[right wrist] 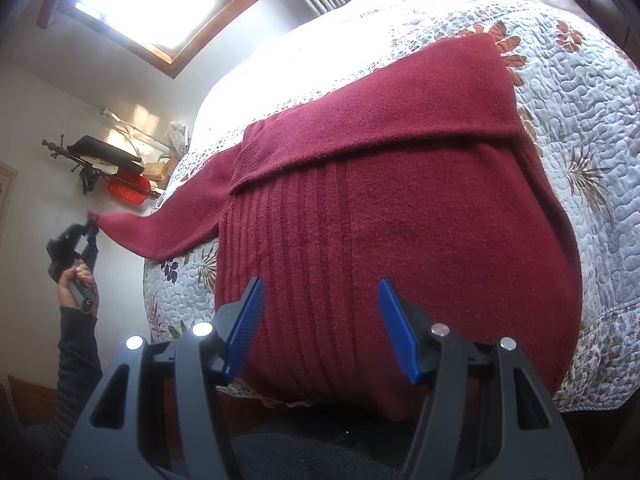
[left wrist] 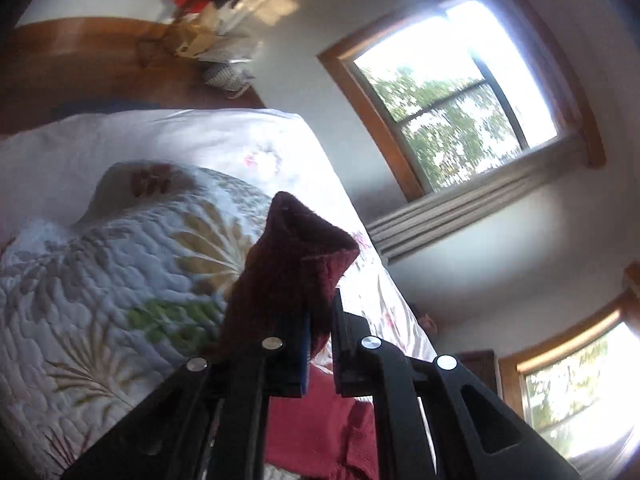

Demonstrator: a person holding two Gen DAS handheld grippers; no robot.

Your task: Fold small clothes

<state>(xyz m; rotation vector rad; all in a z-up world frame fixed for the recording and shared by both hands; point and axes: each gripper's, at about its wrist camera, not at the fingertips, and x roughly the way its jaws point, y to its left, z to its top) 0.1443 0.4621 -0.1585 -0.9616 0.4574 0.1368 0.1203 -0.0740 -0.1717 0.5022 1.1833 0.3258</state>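
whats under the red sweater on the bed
The red sweater lies on a floral quilt showing around it. One sleeve is folded on top. Anything else beneath is covered.

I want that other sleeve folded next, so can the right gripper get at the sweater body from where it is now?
Probably yes. The right gripper is open and empty just above the sweater, with nothing between them. The left gripper only holds the sleeve tip, off to the side.
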